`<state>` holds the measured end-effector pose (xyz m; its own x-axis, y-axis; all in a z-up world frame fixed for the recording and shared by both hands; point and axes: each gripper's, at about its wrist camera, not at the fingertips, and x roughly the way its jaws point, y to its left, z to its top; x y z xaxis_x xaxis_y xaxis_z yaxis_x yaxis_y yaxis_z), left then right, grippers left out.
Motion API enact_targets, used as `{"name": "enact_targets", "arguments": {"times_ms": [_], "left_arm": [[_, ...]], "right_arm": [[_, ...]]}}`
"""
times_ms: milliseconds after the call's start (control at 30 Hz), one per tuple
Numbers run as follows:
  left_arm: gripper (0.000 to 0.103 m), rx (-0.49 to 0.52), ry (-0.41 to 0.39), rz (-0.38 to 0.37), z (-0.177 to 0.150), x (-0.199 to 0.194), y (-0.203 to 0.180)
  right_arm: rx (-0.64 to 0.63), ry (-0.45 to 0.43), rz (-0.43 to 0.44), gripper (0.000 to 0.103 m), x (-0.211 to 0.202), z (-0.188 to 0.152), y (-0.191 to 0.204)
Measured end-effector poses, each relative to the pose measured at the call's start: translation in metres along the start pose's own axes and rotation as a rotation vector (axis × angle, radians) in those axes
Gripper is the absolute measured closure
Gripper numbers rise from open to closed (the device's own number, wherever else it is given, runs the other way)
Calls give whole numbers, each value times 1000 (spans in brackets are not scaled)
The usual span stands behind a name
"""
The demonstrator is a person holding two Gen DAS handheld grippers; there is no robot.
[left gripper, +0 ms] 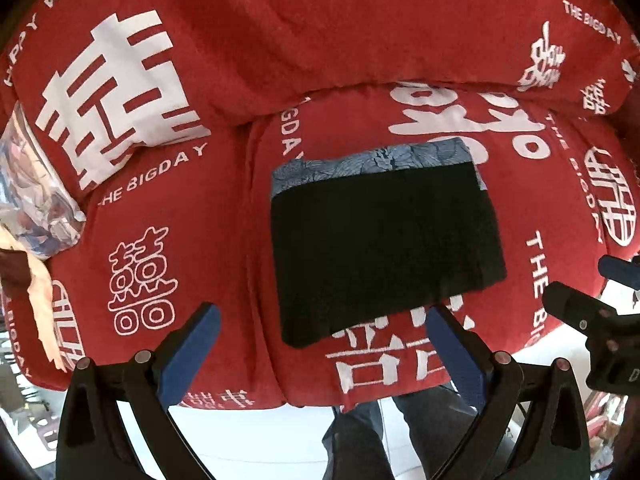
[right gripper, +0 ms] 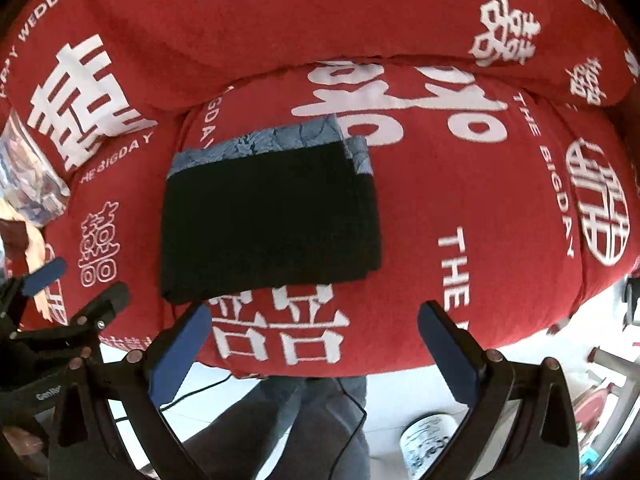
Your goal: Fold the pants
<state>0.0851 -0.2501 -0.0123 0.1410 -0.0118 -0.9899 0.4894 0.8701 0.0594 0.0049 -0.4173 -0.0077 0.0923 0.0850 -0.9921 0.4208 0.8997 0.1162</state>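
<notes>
The black pants point(left gripper: 384, 248) lie folded into a flat rectangle on the red sofa seat point(left gripper: 180, 240), on top of a blue-grey patterned folded cloth point(left gripper: 372, 160) whose far edge shows. They also show in the right wrist view point(right gripper: 268, 220), with the patterned cloth point(right gripper: 280, 138) behind. My left gripper point(left gripper: 324, 320) is open and empty, held just in front of the pants' near edge. My right gripper point(right gripper: 314, 320) is open and empty, in front of the pants' near right corner. Each gripper shows at the edge of the other's view: the right one point(left gripper: 592, 312) and the left one point(right gripper: 60, 300).
The red sofa cover has white characters and a backrest cushion point(left gripper: 280, 20) behind the seat. A floral pillow point(left gripper: 28, 184) lies at the left. The person's legs point(right gripper: 288, 420) and a cable point(right gripper: 352, 420) are on the white floor below the seat edge. A patterned round object point(right gripper: 428, 444) stands at lower right.
</notes>
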Motion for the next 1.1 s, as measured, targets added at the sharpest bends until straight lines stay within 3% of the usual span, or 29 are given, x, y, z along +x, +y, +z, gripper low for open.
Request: {"name": "enact_targets", "arguments": {"times_ms": [233, 1100], "left_arm": [[0, -11, 46, 15, 7, 13, -6], [0, -53, 55, 7, 12, 15, -5]], "right_arm": [[-4, 36, 6, 0, 12, 14, -9], [-36, 66, -6, 0, 18, 26, -5]]}}
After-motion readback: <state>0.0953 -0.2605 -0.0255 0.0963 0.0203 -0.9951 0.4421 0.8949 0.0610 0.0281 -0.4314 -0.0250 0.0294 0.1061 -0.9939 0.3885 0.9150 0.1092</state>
